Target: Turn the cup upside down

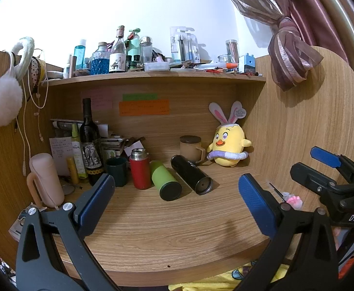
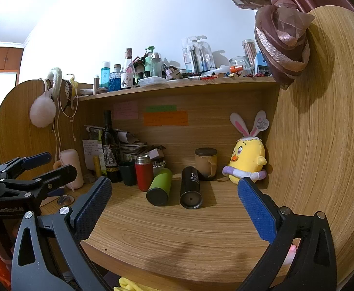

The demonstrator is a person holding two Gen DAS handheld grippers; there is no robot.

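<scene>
Waiting at the start, nothing flipped yet

Both grippers hang back over the near edge of the worktop, well apart from every cup. Left gripper jaws spread wide, empty. Right gripper same: wide open, holding nothing. Task looks unstarted; approach, grasp, flip and set-down all remain.

Which cup is meant is not clear. Count of candidates: one red flask upright, open mouth up; one green tumbler lying on its side; one black flask lying beside it; one dark green cup upright; one tan lidded mug at the back. One yellow plush chick, one wine bottle.
</scene>
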